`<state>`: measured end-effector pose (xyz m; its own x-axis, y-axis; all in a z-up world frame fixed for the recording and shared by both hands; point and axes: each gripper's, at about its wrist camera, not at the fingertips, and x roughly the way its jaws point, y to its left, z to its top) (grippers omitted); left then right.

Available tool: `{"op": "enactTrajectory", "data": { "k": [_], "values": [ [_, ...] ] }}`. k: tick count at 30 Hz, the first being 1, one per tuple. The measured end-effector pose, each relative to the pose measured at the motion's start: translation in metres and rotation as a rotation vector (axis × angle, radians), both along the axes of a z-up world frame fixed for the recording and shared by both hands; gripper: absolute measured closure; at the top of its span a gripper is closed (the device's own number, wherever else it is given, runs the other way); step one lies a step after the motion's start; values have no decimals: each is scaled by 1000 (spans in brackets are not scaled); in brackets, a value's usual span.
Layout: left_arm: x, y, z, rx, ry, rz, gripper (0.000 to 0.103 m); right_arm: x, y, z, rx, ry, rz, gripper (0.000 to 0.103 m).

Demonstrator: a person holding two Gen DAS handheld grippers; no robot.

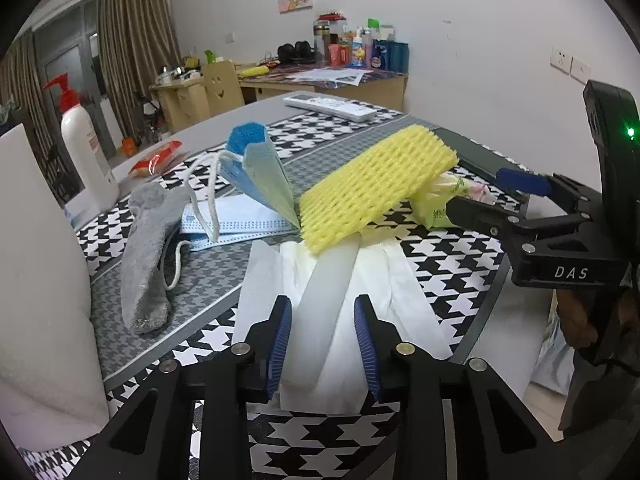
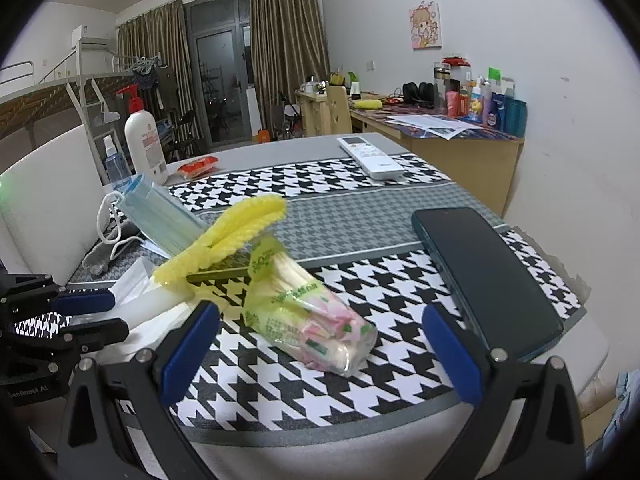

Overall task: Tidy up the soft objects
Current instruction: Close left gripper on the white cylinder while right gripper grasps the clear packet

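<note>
Left gripper jaws narrowed, right gripper jaws spread wide

Before you lies a matt woven houndstooth cloth under a glossy, crinkled clear-plastic packet and a smooth, shiny dark phone. You see the yellow foam net with its open, springy mesh, a fuzzy grey sock, pleated non-woven face masks, soft creased white tissue and a smooth translucent white foam strip. Your left gripper shows matt black plastic, ribbed blue rubbery pads and bright metal pins, beside a glossy white plastic pump bottle.
</note>
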<state>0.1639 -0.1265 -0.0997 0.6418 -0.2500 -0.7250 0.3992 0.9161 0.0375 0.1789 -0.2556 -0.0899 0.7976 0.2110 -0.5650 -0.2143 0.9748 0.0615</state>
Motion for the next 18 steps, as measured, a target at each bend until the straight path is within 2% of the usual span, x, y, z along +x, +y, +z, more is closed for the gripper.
{"op": "enactTrajectory", "data": {
  "k": [4,9,15,18],
  "values": [
    [2,-1,-2,6,14,5,72,3,2,0,-11,3,4,1],
    [2,-4,-4,16,23,-20,80,10,6,-4,-26,30,14,3],
    [1,-3,-3,9,24,-23,82,19,8,-10,-35,85,20,17],
    [1,-2,-3,5,24,-25,82,18,9,-13,-39,96,26,28]
  ]
}}
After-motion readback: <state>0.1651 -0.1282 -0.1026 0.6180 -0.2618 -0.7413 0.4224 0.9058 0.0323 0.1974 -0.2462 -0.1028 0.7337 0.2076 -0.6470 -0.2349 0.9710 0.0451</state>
